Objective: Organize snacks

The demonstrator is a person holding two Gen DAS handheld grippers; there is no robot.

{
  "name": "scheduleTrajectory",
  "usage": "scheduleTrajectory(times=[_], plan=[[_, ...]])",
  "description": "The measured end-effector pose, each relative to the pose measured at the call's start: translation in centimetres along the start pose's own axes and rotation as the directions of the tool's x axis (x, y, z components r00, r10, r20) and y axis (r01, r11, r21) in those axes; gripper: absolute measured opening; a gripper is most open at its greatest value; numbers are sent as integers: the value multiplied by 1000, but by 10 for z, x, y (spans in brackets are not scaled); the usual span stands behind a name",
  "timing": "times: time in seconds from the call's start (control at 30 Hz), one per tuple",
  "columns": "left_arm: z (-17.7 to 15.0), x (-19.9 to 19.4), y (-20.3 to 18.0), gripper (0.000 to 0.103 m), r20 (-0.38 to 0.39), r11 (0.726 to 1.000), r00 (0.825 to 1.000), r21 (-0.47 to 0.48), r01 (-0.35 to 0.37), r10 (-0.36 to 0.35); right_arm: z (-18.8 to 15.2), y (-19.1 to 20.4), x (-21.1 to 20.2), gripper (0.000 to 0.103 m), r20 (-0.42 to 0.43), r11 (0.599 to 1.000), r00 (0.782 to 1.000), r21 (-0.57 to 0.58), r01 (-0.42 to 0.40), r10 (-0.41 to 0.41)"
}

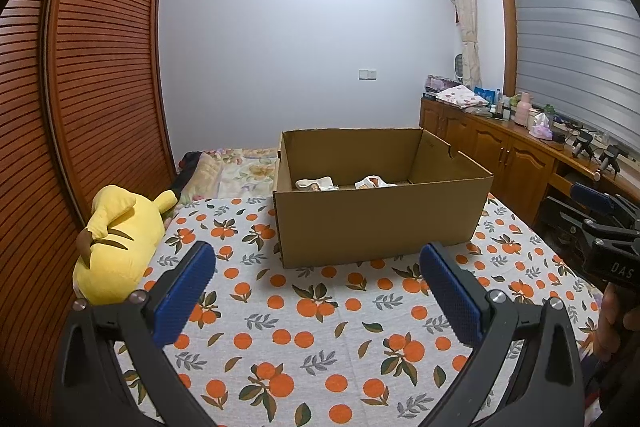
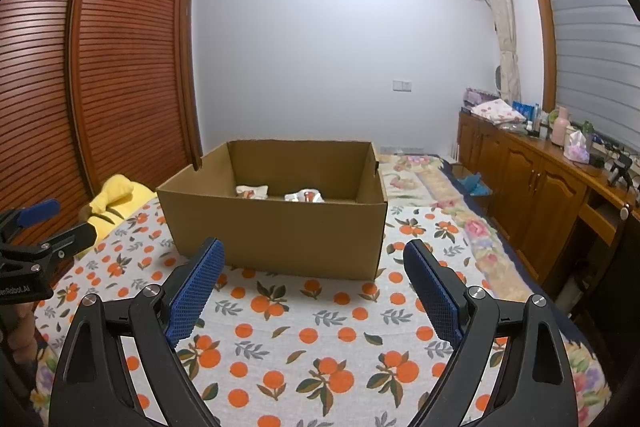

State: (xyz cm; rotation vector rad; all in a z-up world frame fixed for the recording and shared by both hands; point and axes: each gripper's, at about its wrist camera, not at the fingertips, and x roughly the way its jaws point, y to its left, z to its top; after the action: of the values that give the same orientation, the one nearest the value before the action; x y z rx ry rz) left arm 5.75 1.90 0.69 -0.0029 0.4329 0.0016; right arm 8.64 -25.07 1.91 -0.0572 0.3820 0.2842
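An open cardboard box stands on a bed spread with an orange-fruit cloth. Two white snack packets lie on its floor, one to the left and one to the right. My left gripper hovers over the cloth short of the box, jaws wide open and empty. My right gripper hangs likewise, open with nothing between its blue pads. Each gripper shows at the edge of the other's view: the right one, the left one.
A yellow plush toy lies at the bed's left edge beside a slatted wooden wardrobe. A wooden cabinet with clutter on top runs along the right. Flowered bedding lies behind the box.
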Motion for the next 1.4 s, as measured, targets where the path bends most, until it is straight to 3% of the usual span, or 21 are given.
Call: scheduleTrajectory(times=[1.4], plan=[[4, -6, -2, 103, 9, 1000, 1000, 6, 5, -5, 3, 0, -6, 93, -1, 1000, 1000, 9, -2, 2]])
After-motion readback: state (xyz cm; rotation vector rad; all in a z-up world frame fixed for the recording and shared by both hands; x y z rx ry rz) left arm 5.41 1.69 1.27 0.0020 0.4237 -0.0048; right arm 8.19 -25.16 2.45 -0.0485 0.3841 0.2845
